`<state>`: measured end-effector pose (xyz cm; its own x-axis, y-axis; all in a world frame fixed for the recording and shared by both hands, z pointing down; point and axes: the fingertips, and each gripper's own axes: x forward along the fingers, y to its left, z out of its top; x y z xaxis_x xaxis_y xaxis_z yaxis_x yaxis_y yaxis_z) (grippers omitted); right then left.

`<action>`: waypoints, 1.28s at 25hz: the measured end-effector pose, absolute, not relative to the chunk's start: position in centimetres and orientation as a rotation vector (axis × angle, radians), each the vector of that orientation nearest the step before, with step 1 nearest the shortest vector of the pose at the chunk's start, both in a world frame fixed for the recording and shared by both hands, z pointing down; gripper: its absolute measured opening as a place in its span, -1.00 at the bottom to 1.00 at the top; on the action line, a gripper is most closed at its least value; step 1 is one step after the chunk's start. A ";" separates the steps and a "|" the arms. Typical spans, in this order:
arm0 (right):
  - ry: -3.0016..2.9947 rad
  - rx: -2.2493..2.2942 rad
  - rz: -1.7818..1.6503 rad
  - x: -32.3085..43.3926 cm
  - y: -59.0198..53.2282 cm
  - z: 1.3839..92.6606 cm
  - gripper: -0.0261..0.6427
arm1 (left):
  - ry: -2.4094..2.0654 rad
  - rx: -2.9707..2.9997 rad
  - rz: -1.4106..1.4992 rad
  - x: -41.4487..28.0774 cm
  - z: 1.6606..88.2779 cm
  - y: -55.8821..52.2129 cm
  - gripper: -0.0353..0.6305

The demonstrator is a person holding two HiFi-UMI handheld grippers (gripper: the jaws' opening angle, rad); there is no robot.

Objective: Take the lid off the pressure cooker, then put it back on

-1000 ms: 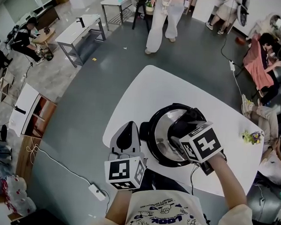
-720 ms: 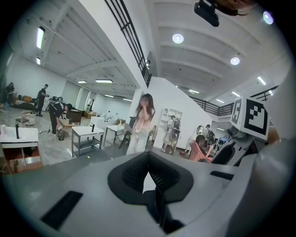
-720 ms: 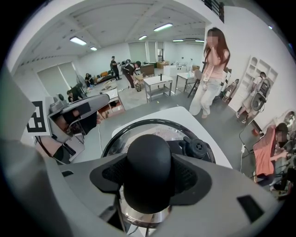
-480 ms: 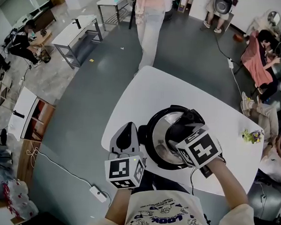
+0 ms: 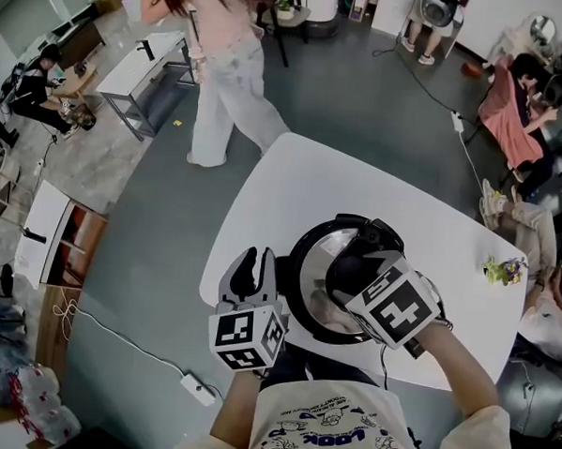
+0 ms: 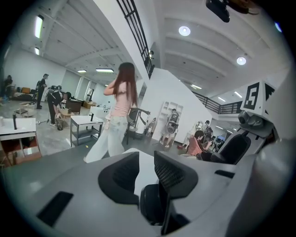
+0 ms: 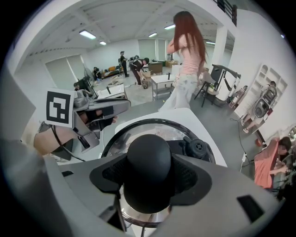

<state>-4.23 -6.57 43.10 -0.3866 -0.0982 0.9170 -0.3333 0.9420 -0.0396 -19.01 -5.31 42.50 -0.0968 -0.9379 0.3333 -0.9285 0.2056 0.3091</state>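
Pressure cooker (image 5: 295,281) standing near the front edge of the white worktop (image 5: 302,187), with its lid (image 7: 138,132) sitting on top of it. The right claw (image 7: 150,176) is reaching steeply down over the cooker's centre and is clamping the lid's black knob (image 7: 149,157), one jaw pressing on each side of the knob. A black valve (image 7: 198,148) is sitting on the lid just behind and to the right of the knob, as the right gripper view shows it. The left claw (image 6: 145,167) is hovering just beside the cooker's left flank, pointing nearly level; its jaws have just been opening and are standing apart, gripping nothing, with a strip of worktop showing through the gap. A dark rounded shape is lying low between those jaws, and what it is cannot be told. Beyond the cooker, past the far edge of the worktop, a person (image 5: 227,85) in pale trousers is walking across the grey floor.
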 end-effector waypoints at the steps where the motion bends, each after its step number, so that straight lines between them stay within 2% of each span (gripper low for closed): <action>1: -1.962 0.299 0.252 -4.2 -6.5 43.1 -0.05 | -2.028 1.728 -0.026 -19.0 42.7 -5.4 -0.59; 17: -1.961 0.189 0.243 -4.3 -6.6 44.3 -0.04 | -1.916 1.637 -0.060 -18.7 46.5 -5.6 -0.43; 32: -1.967 0.185 0.239 -4.4 -6.6 44.4 -0.04 | -1.718 1.463 -0.295 -17.5 50.5 -4.7 -0.36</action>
<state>-4.36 -6.55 44.36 -0.3950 -0.0195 0.9185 -0.2392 0.9675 -0.0823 -17.45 -4.68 50.45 0.0333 -0.8983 0.4381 -0.7009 0.2915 0.6510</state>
